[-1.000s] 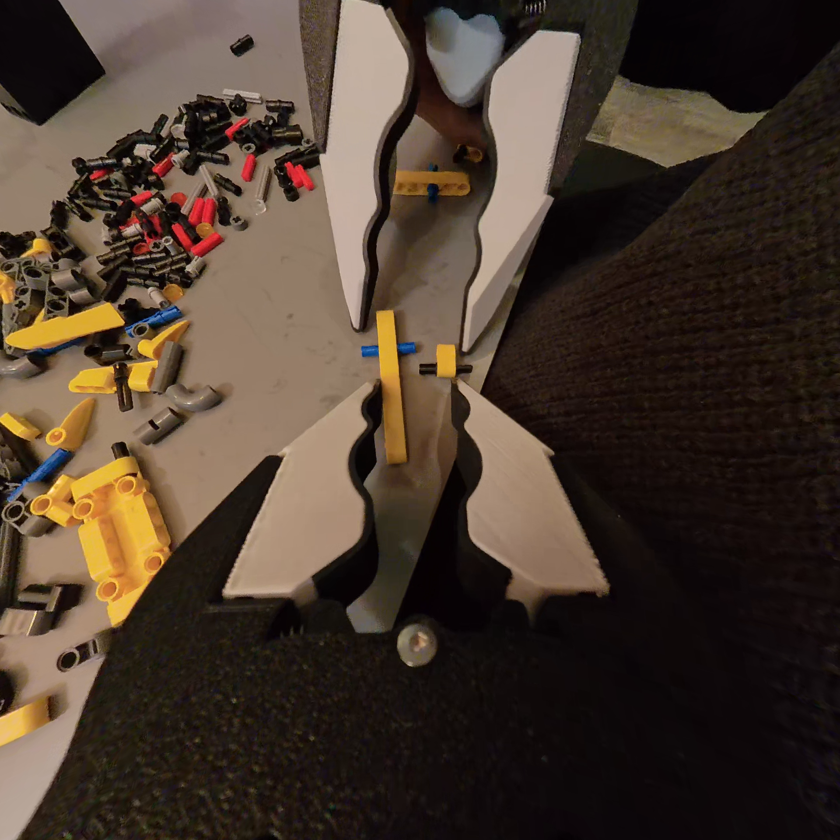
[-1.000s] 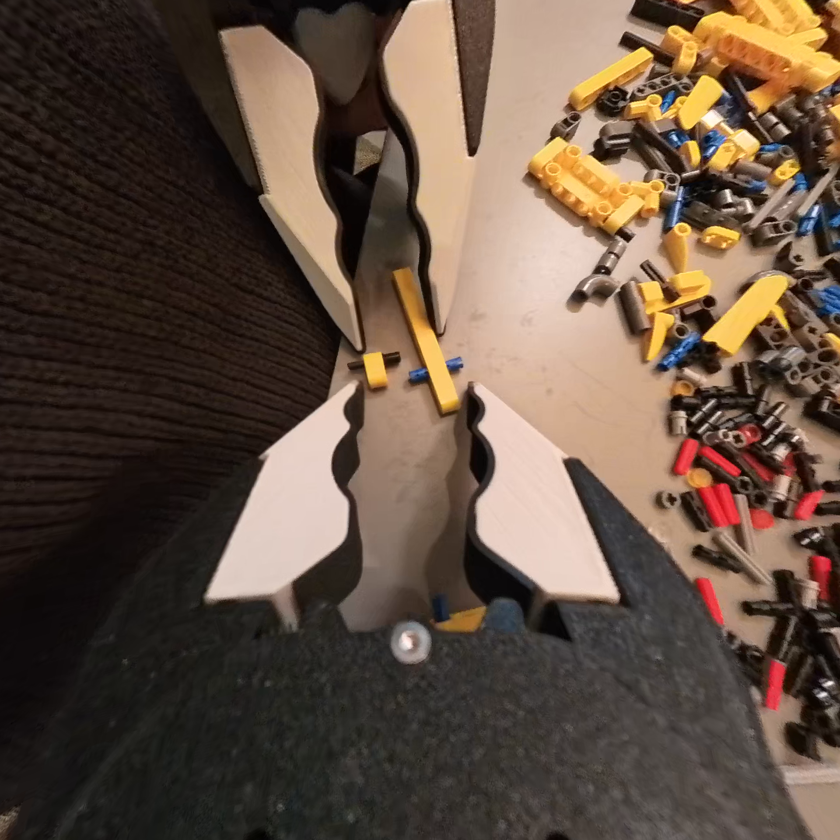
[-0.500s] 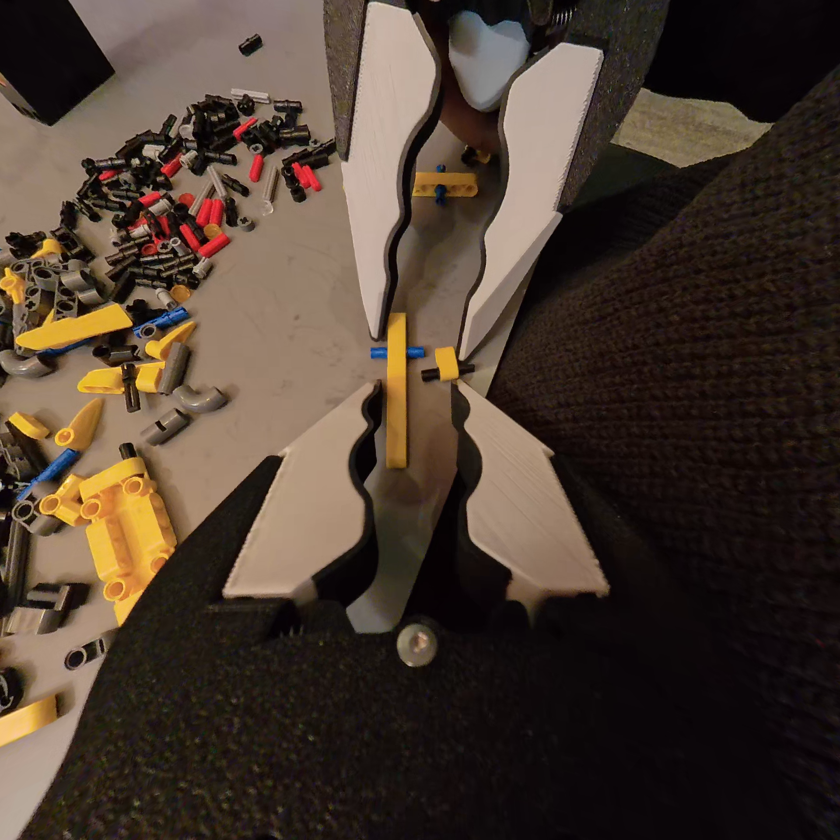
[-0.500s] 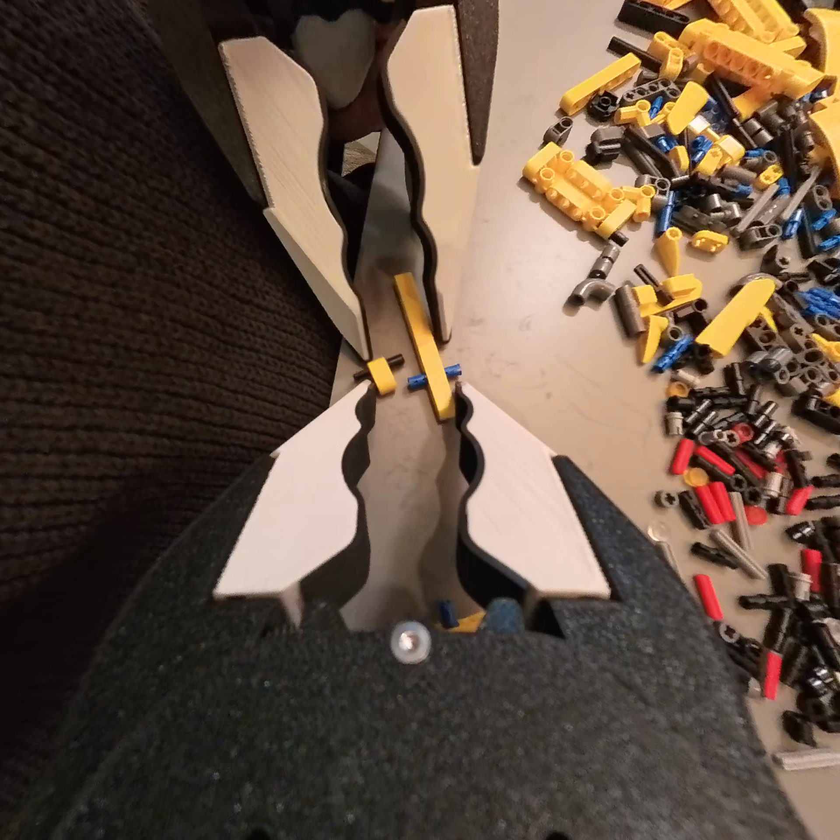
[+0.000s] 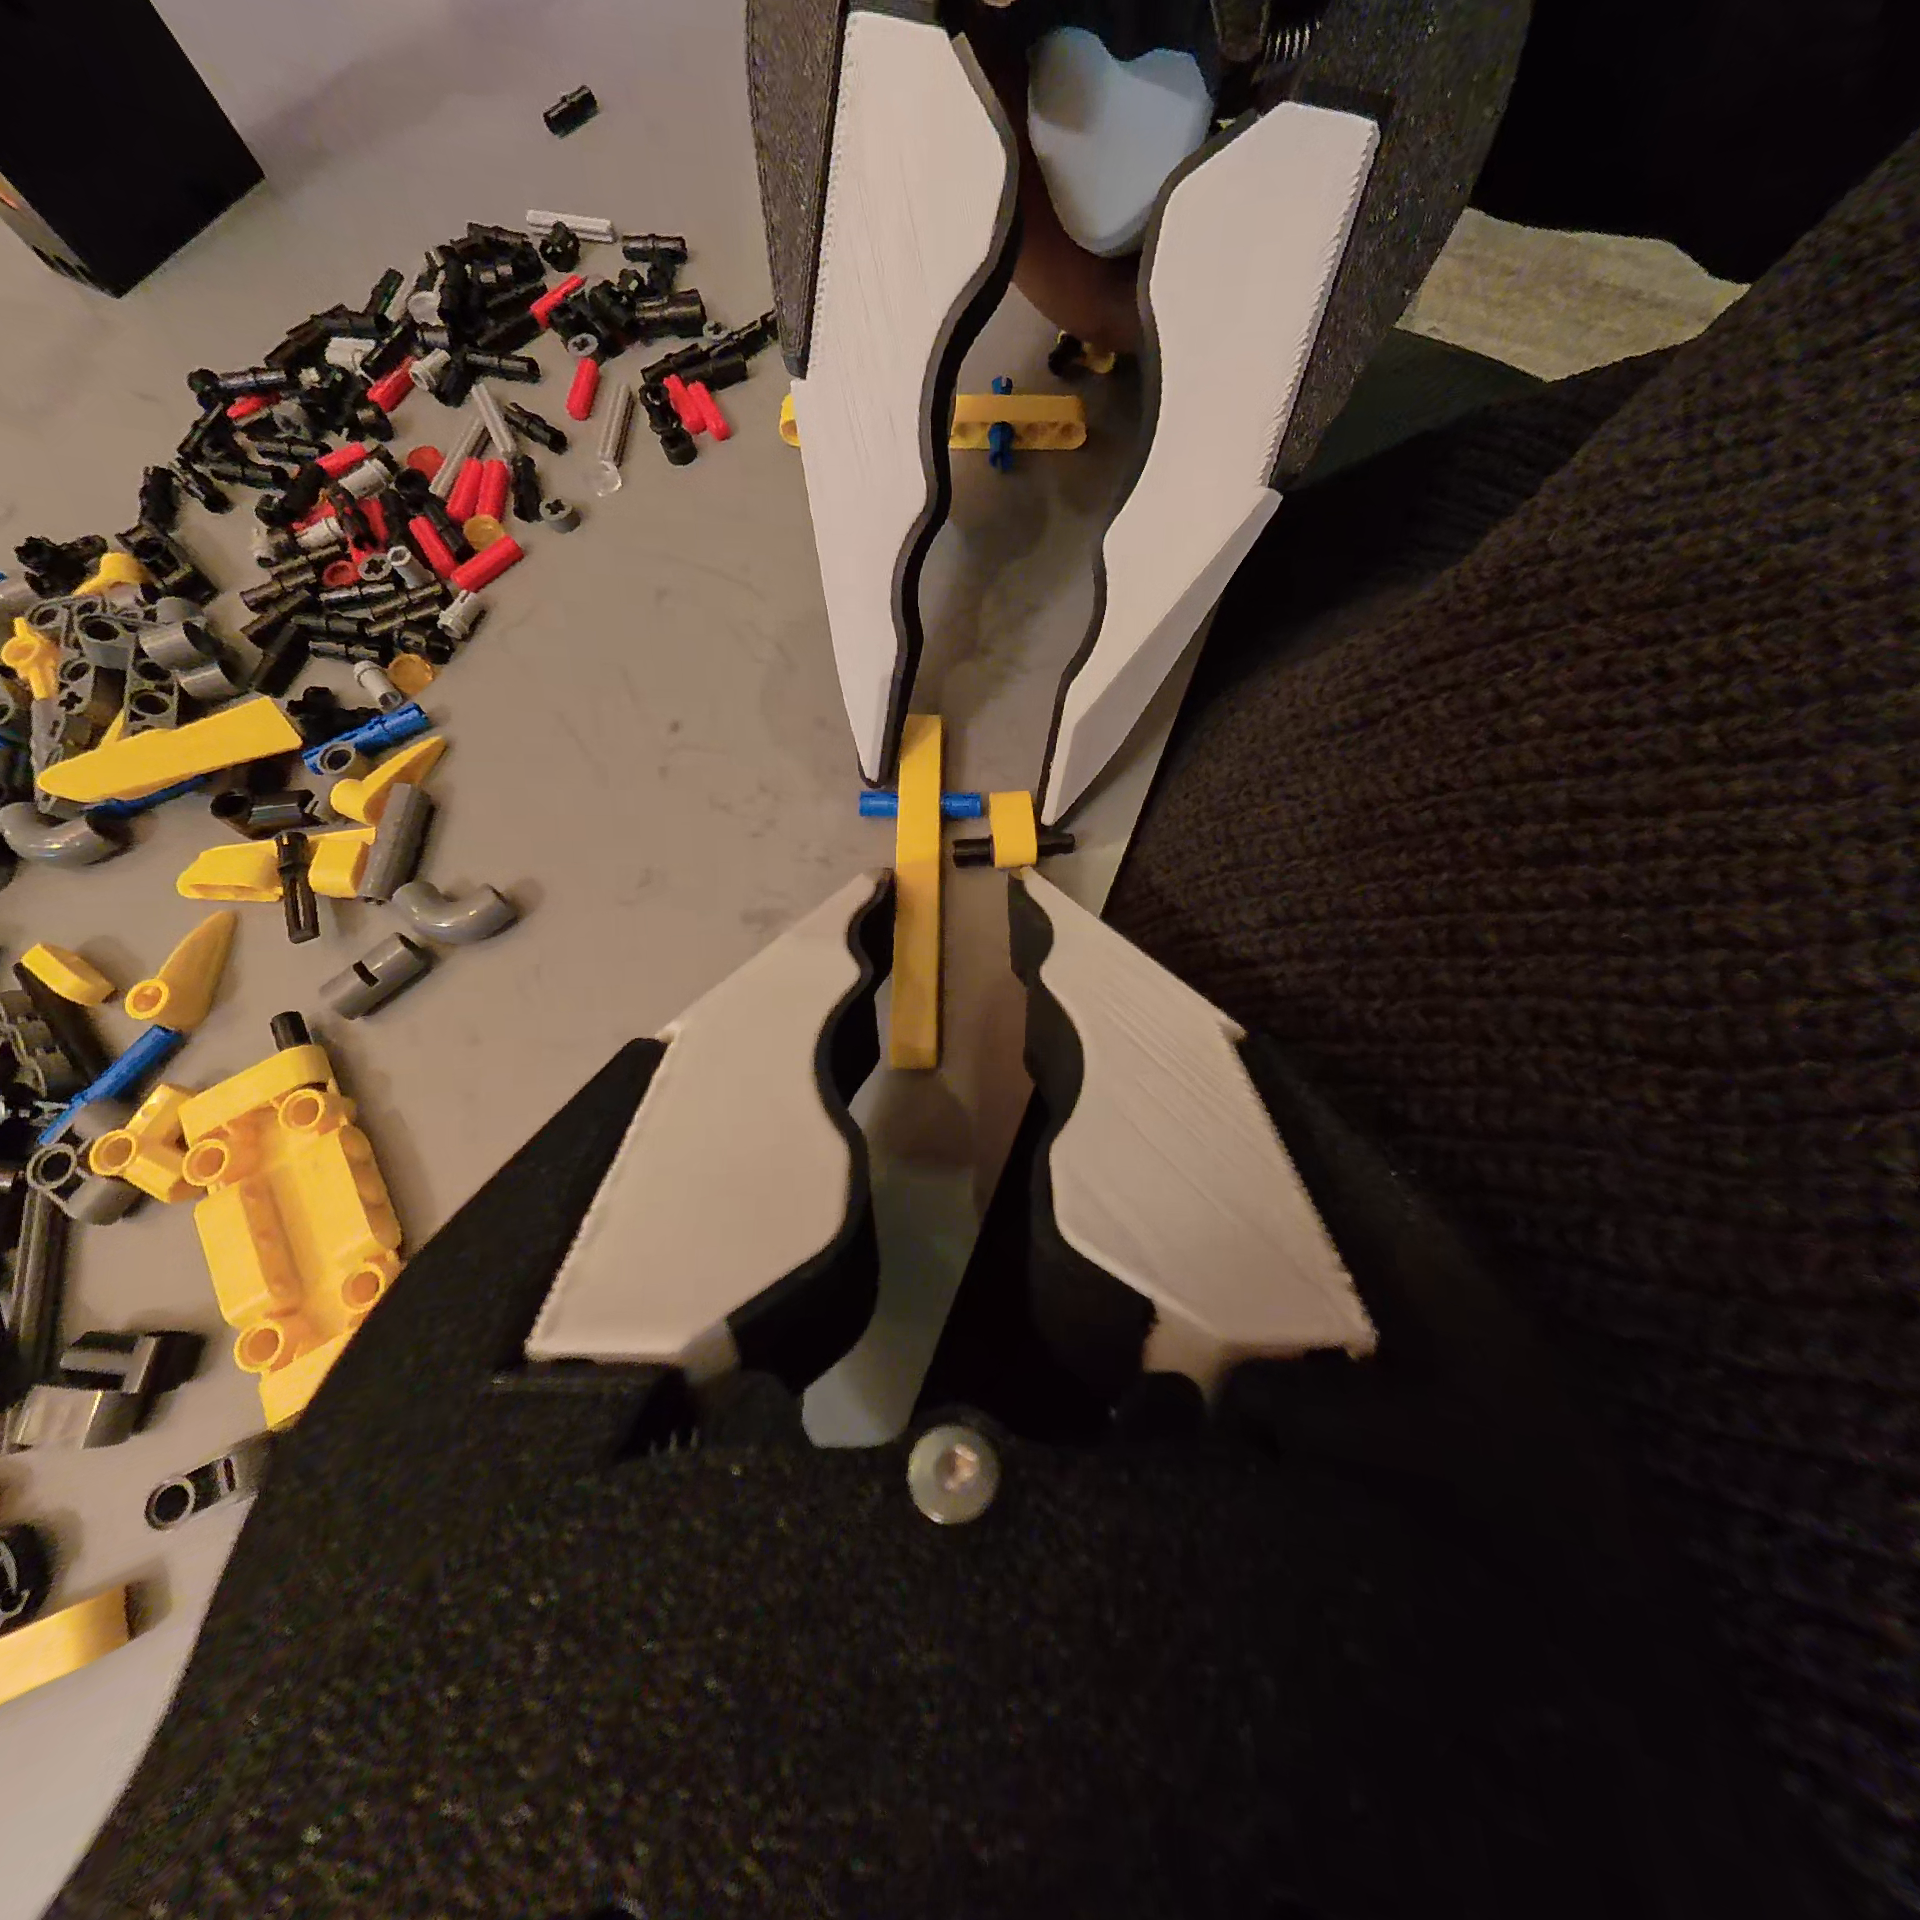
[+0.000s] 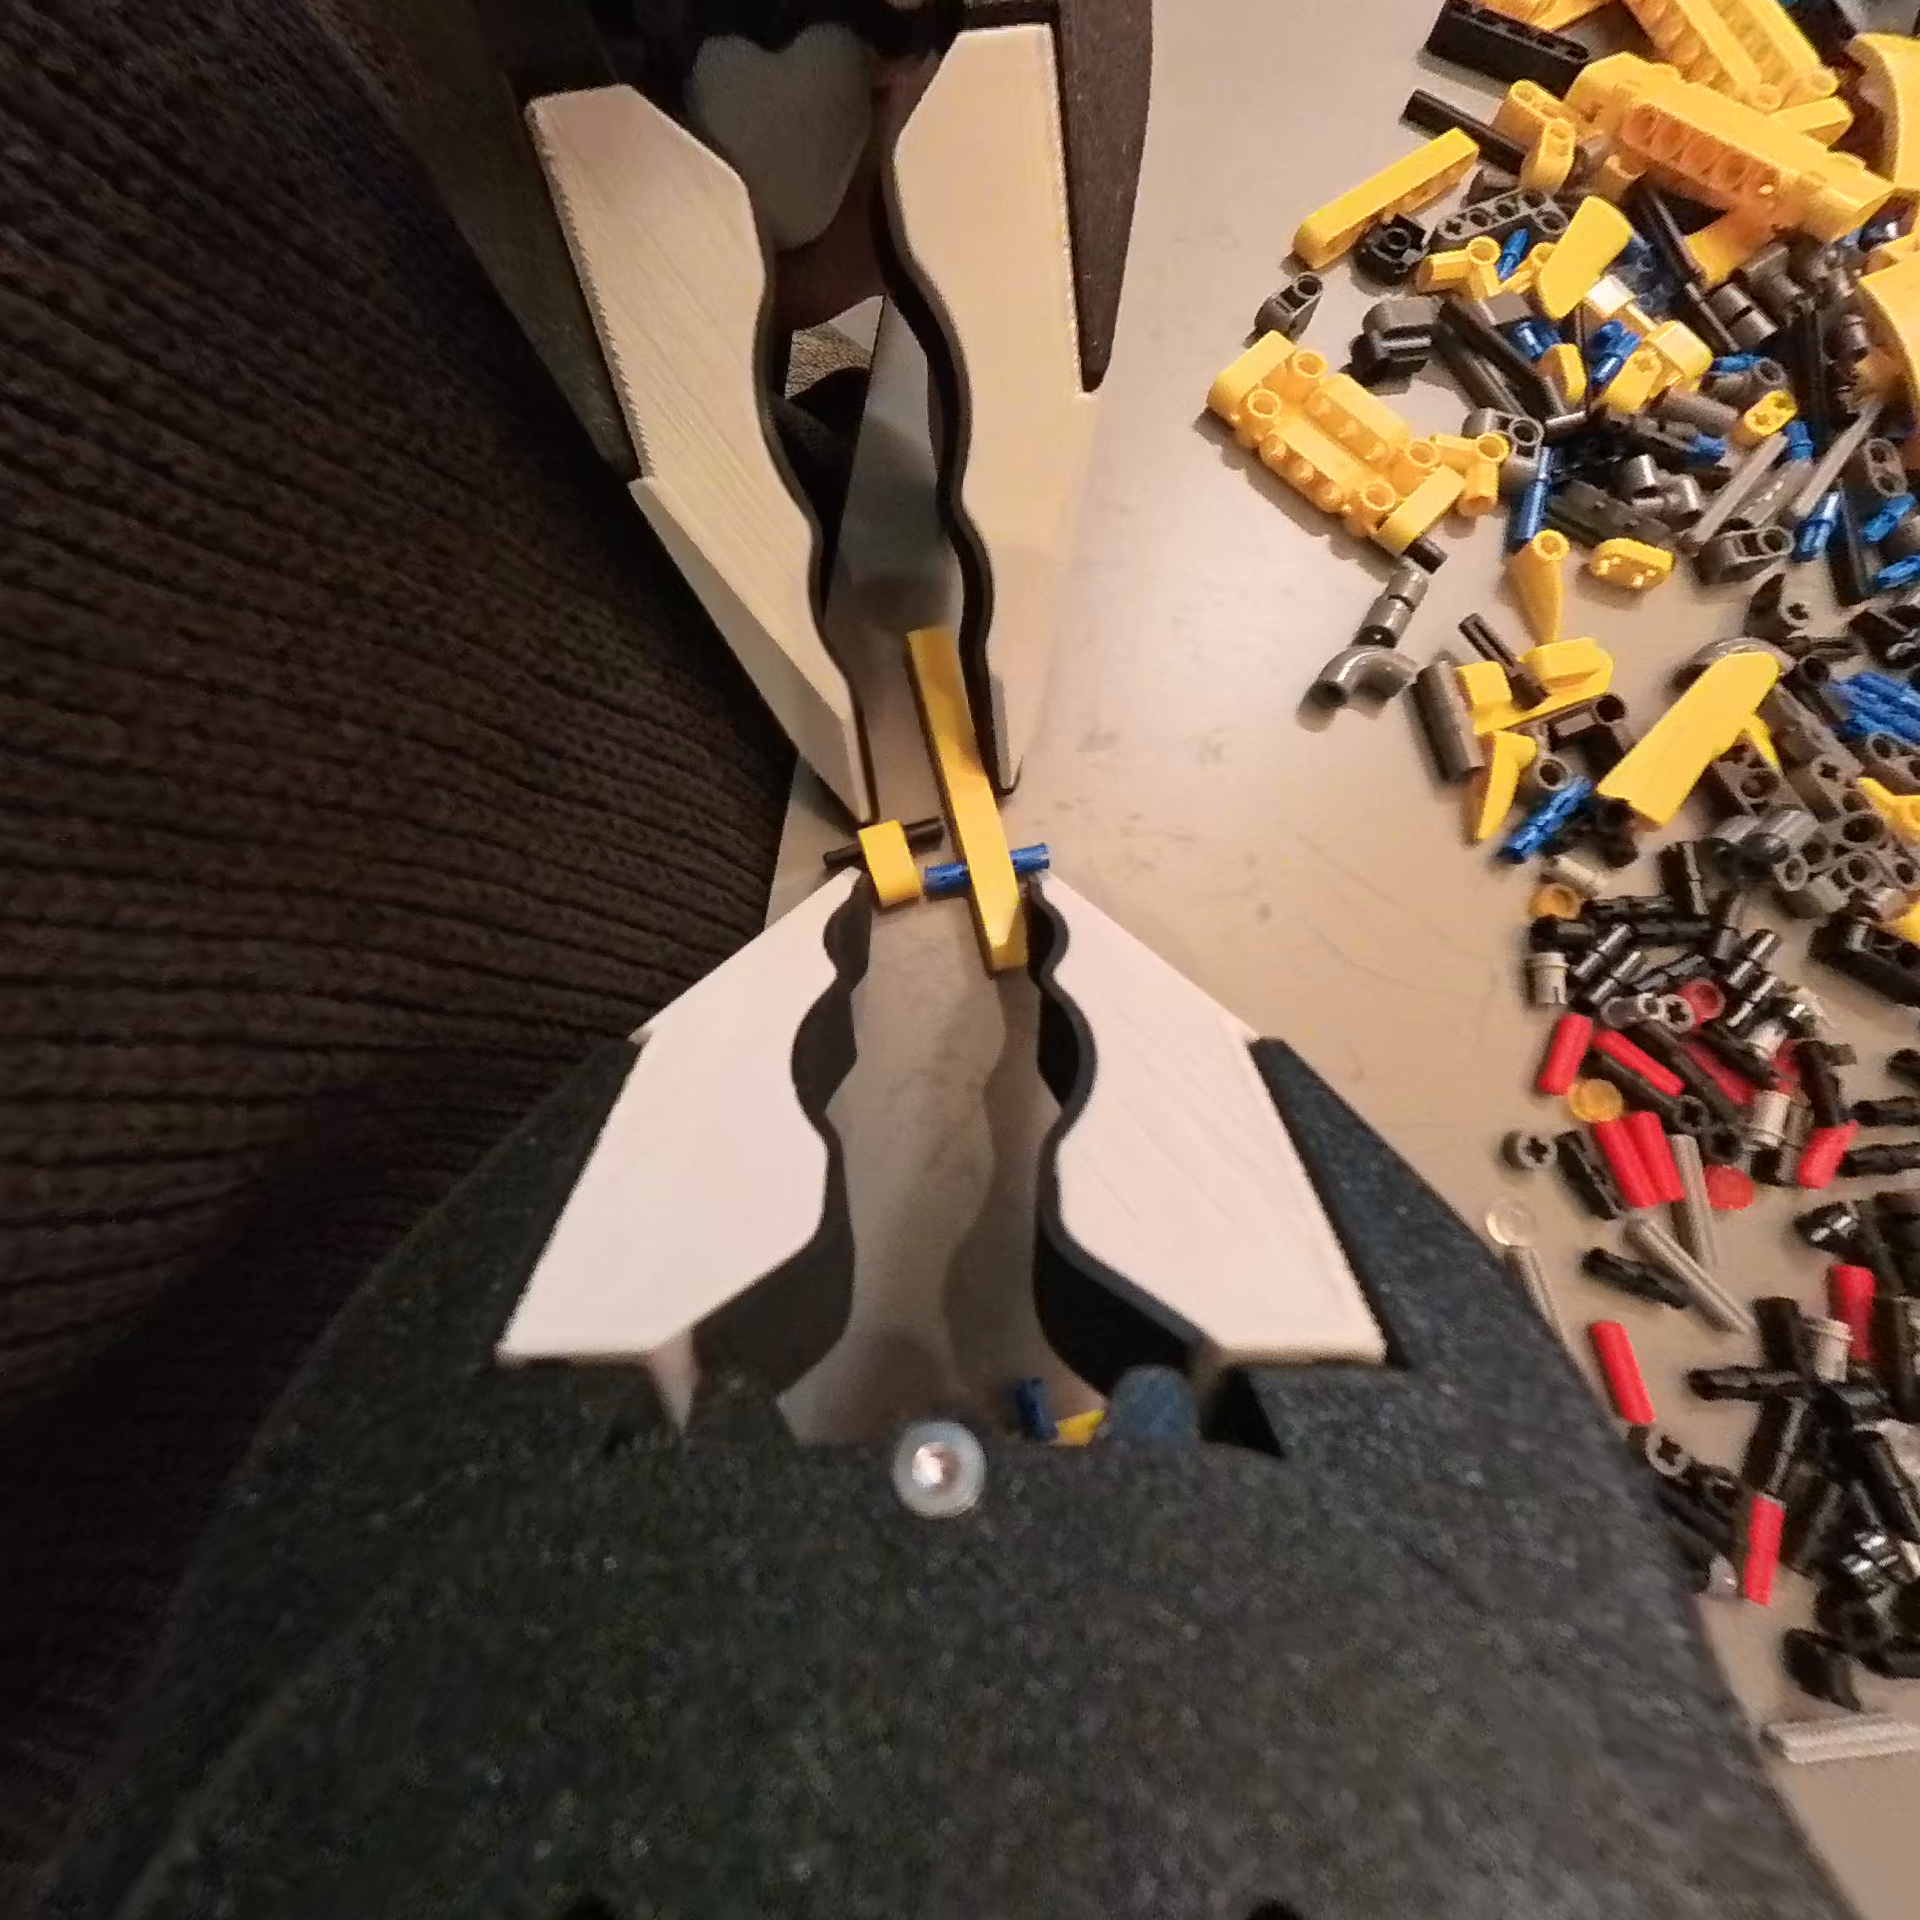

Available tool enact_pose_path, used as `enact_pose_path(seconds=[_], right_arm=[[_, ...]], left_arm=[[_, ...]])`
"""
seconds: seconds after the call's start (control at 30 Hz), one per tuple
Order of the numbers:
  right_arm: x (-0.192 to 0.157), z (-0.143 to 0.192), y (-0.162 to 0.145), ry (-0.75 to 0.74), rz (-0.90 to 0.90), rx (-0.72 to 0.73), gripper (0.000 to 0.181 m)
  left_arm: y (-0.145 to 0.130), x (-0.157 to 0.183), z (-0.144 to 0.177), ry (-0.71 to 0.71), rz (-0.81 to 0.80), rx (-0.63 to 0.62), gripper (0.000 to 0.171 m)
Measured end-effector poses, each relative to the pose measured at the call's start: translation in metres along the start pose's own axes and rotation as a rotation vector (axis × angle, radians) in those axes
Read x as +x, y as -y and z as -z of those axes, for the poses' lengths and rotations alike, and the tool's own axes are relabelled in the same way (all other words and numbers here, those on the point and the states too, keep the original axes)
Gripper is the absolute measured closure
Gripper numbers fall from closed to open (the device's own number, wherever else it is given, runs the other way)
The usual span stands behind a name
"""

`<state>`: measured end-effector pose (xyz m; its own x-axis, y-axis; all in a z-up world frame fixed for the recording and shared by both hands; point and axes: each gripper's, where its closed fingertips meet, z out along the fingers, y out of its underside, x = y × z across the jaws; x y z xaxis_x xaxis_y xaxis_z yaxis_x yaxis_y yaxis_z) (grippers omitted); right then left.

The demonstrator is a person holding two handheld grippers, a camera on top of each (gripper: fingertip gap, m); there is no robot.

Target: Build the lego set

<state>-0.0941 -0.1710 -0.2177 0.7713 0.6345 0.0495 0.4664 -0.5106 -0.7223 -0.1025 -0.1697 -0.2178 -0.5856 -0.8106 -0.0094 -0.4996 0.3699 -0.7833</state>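
A long yellow beam (image 5: 920, 914) with a blue pin (image 5: 878, 803) through it lies on the grey table. A small yellow connector (image 5: 1011, 826) on a black pin (image 5: 971, 852) sits beside it. My left gripper (image 5: 951, 881) is open, and the beam's near end lies between its fingers against the left one. My right gripper (image 5: 964, 795) faces it tip to tip. In the right wrist view the right gripper (image 6: 948, 885) is open but narrow. The connector (image 6: 894, 868) sits at its left tip and the beam's end (image 6: 992, 925) by its right tip.
A dark knitted fabric (image 5: 1558, 935) lies along the table edge right beside both grippers. Loose black, red, grey and yellow parts (image 5: 364, 520) and a yellow block (image 5: 291, 1195) cover the other side. A second yellow beam (image 5: 1023, 421) lies under the right gripper. The grippers are tip to tip, or close to it.
The right gripper has moved toward the left one and narrowed around the connector and beam end. The left fingers have narrowed slightly. The beam and connector now sit closer together.
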Motion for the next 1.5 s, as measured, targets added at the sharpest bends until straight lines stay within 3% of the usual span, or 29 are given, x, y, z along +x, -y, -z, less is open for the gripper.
enact_pose_path(seconds=[1.5], right_arm=[[0.0035, 0.0002, 0.0005, 0.026, -0.030, 0.002, 0.156]], left_arm=[[0.0027, -0.0024, -0.0021, -0.008, -0.005, 0.012, 0.151]])
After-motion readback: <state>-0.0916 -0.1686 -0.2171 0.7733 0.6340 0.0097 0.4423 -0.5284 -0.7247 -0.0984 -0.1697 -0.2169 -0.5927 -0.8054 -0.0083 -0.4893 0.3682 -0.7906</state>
